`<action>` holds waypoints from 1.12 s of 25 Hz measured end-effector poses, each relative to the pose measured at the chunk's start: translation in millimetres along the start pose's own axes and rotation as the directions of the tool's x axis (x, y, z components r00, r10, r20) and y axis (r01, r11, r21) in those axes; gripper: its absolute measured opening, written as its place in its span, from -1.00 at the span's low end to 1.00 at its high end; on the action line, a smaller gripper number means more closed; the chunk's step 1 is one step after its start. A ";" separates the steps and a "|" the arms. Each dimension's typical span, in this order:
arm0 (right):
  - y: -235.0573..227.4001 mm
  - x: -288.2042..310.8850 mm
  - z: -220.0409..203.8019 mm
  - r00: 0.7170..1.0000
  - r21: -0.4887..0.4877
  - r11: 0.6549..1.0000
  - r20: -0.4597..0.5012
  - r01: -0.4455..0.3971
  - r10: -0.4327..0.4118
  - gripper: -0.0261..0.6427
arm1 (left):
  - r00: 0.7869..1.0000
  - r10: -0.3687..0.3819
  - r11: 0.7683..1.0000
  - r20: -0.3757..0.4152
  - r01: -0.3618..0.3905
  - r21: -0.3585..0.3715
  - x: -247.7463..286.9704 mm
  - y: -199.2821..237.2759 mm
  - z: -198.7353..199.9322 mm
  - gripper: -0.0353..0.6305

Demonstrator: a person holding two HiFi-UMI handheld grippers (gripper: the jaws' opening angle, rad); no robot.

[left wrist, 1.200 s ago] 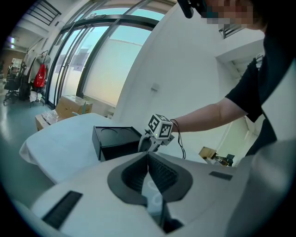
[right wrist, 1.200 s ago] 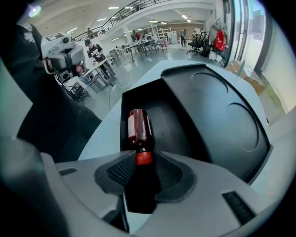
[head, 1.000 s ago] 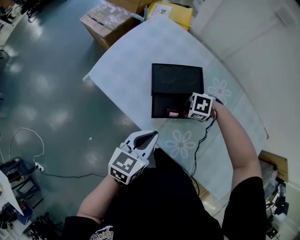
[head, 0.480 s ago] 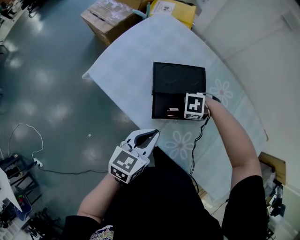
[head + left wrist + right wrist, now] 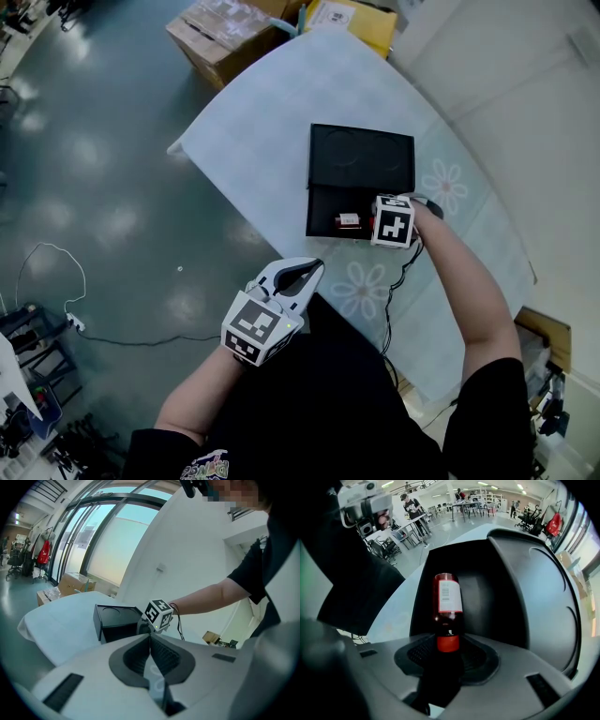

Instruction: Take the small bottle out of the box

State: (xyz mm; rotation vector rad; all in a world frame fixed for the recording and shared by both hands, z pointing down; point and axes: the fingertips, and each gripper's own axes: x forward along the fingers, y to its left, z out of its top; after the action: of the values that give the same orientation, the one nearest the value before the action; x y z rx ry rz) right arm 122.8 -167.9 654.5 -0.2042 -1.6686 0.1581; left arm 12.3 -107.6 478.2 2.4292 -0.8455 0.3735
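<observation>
The small bottle [image 5: 349, 221] lies on its side in the open black box [image 5: 361, 159]. In the head view it is in the box's lower half, the part toward the table [image 5: 262, 122] edge on your side. Your right gripper [image 5: 377, 223] reaches into that half from the right, its marker cube just beside the bottle. Your left gripper [image 5: 305, 272] hangs off the table, well apart from the box.

In the left gripper view, the left gripper [image 5: 151, 644] has its jaws pressed together with nothing between them. The box [image 5: 115, 620] is far ahead. This hand has no part in the pick unless the box slides.

In the right gripper view, the bottle [image 5: 448, 606] points straight away from you. Its red cap end sits between the jaws of the right gripper [image 5: 449, 652] and its label faces up. The jaws are closing, but the pads to either side do not look to be pressing on it.

- Centre the bottle between the pads before you squeeze.
- Take it by the body just past the cap, which looks a surer hold than the cap alone.
- A round bottle may roll, so close squarely.
- Lift straight up, clear of the box wall [image 5: 525, 588], before you draw back.
</observation>
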 end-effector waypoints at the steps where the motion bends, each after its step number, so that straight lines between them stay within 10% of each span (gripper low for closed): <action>1: -0.3 0.4 -0.2 1.000 0.000 1.000 0.000 0.004 -0.004 -0.42 | 1.000 0.001 1.000 -0.001 -0.001 0.000 -0.2 -0.2 -0.7 -0.81; 28: -7.4 -37.9 15.0 0.960 0.098 0.969 0.145 0.229 -0.241 -0.44 | 1.000 -0.007 1.000 -0.008 0.007 0.017 -20.6 -2.8 -4.5 -0.81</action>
State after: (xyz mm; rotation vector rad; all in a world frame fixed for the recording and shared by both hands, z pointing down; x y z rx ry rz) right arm 111.4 -183.4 617.8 0.0698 -1.8244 0.0621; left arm -2.1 -93.1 472.2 2.4440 -0.8337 0.3892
